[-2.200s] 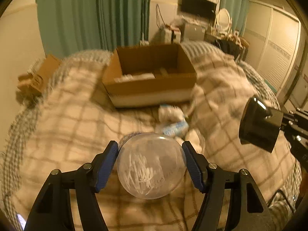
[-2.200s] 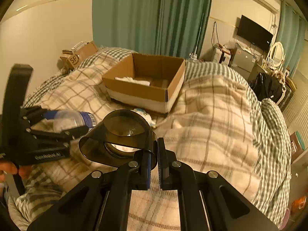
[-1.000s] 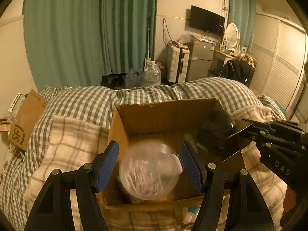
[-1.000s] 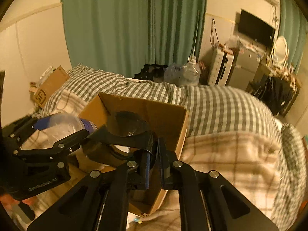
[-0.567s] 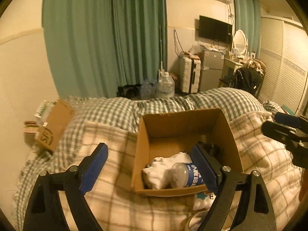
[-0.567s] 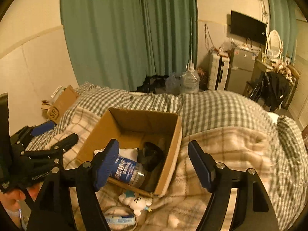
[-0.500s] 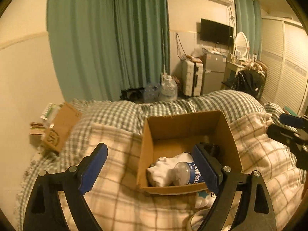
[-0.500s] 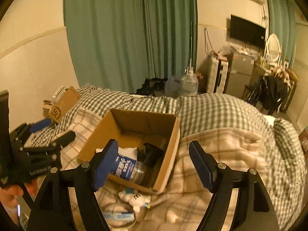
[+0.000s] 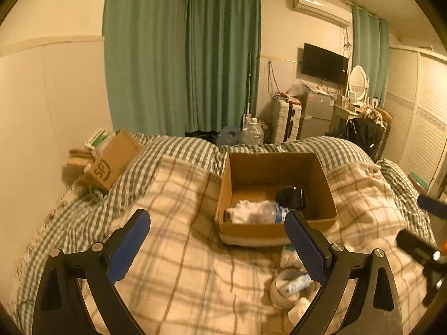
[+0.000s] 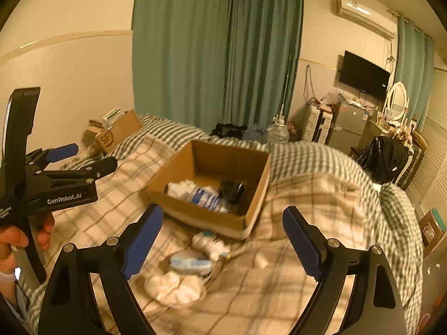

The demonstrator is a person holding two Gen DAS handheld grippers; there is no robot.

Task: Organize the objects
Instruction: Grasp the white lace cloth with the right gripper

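An open cardboard box (image 9: 232,231) (image 10: 251,184) sits on the plaid blanket. Inside lie a clear bottle with a blue label (image 9: 272,212) (image 10: 208,196), a black cup (image 9: 290,196) (image 10: 232,191) and white cloth (image 9: 240,213) (image 10: 178,187). In front of the box lie a small white plush toy (image 10: 209,244), a blue-labelled packet (image 10: 191,263) (image 9: 296,284) and white socks (image 10: 173,286). My left gripper (image 9: 216,245) is open and empty, held back from the box. My right gripper (image 10: 223,240) is open and empty above the loose items.
A smaller cardboard box (image 9: 111,164) and books lie at the bed's left edge by the wall. Green curtains, water jugs, a suitcase, a fridge and a TV stand beyond the bed. The other gripper shows at the left of the right wrist view (image 10: 56,187).
Both grippers carried the bottle and the black cup over the box, opened and let them drop in. Both have since pulled back and up, open and empty.
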